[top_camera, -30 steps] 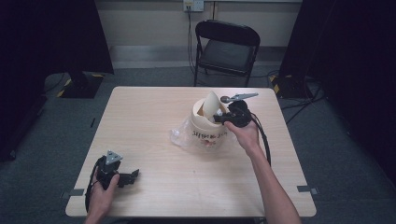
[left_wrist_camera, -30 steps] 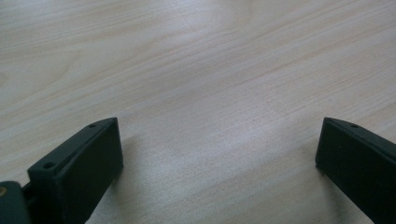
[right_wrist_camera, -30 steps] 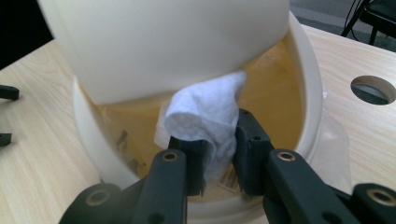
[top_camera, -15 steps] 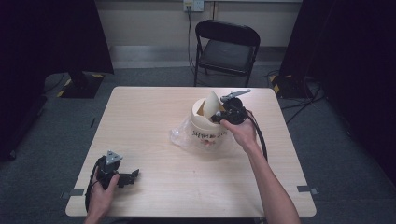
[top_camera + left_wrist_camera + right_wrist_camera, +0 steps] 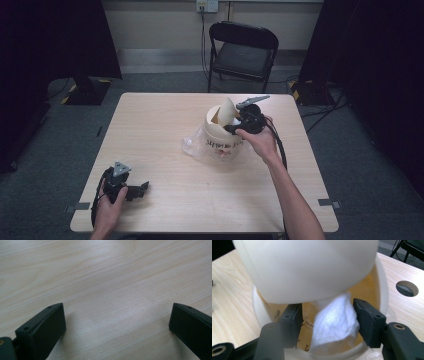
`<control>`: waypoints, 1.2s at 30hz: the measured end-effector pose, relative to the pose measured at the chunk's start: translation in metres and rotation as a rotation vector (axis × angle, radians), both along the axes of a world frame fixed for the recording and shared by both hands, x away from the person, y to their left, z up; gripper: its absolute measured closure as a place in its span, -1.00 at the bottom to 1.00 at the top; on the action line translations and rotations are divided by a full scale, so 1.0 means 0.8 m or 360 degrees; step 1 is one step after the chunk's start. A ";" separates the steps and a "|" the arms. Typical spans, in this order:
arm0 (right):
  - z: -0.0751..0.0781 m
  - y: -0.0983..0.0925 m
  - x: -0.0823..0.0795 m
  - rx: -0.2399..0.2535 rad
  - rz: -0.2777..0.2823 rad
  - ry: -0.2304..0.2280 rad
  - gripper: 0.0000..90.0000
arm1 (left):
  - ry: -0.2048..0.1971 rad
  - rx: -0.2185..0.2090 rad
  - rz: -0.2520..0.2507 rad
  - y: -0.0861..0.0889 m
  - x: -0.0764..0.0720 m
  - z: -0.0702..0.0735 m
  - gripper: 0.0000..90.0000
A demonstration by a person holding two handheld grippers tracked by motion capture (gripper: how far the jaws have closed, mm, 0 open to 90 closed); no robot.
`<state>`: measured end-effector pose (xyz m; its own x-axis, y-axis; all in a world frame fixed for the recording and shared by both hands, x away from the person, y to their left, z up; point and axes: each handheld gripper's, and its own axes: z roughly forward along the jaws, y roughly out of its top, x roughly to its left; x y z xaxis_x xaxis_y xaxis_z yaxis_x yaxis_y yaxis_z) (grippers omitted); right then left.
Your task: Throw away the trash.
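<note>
Shifted slightly left over bin since earlier: right gripper; fingers apart, astride white wad, wad nearer right finger; left gripper open, idle on bench, well apart.

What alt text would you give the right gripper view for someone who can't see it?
The right gripper holds its open jaws over a cream bucket, either side of a white tissue. The bucket's swing lid hangs just above; the wooden table lies behind.
</note>
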<state>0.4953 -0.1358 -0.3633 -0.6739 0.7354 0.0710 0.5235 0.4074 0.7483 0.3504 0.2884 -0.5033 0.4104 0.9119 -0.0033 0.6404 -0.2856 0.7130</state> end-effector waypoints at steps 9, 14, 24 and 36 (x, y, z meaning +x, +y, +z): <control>0.007 -0.012 -0.006 0.0053 -0.0007 -0.0039 -0.10 | 0.0000 0.0000 -0.0001 0.000 0.000 0.000 -0.99; 0.009 -0.023 -0.011 0.0128 -0.0016 -0.0062 0.04 | 0.0000 0.0001 0.0000 0.000 0.000 0.000 -0.99; 0.015 -0.047 -0.029 0.0241 -0.0106 -0.0103 -0.22 | 0.0000 -0.0001 0.0005 0.000 0.000 0.000 -0.99; 0.002 -0.079 -0.057 0.0281 -0.0182 -0.0082 -0.36 | 0.0000 -0.0002 0.0005 0.000 0.000 0.000 -0.99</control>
<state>0.4499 -0.1988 -0.3619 -0.5929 0.7864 0.1733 0.5181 0.2077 0.8297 0.3500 0.2882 -0.5033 0.4073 0.9133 -0.0041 0.6412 -0.2828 0.7133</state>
